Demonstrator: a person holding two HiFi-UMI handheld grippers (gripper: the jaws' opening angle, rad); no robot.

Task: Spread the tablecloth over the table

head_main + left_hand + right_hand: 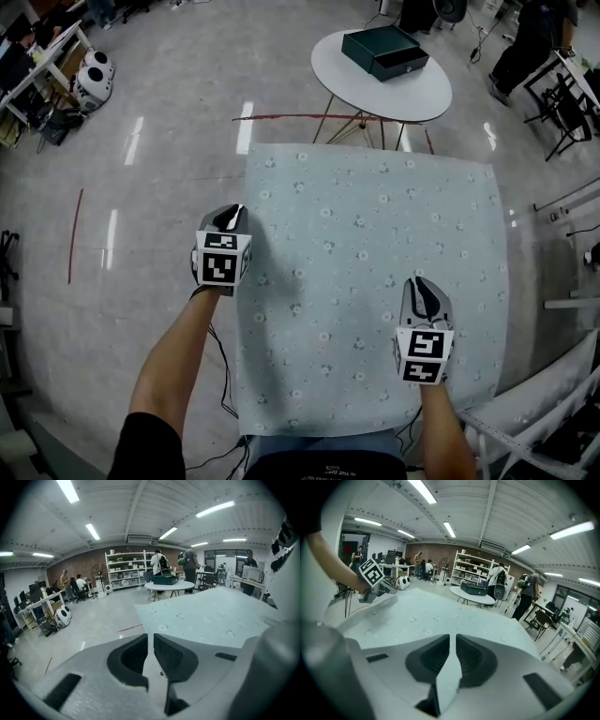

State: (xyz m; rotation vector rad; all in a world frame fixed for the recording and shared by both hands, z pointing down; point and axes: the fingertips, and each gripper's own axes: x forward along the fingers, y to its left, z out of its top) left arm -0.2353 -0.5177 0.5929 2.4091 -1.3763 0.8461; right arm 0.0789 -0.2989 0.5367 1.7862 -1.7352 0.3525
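Note:
A pale blue-green tablecloth (375,244) with small flowers lies flat over the square table and hangs past its edges. At its left edge sits my left gripper (230,217). In the left gripper view its jaws (150,639) stand a narrow slit apart, with the cloth's edge (211,616) showing in the slit and not pinched. My right gripper (424,286) rests on the cloth near the right front. In the right gripper view its jaws (453,641) are closed on a raised wedge of cloth (426,616). The left gripper's marker cube (371,572) shows at that view's far left.
A round white table (427,98) with a dark green box (384,52) stands just beyond the far edge. A person (530,42) stands at the top right beside black chairs. White metal frames (562,202) line the right side. Cables (225,375) trail on the floor at my left.

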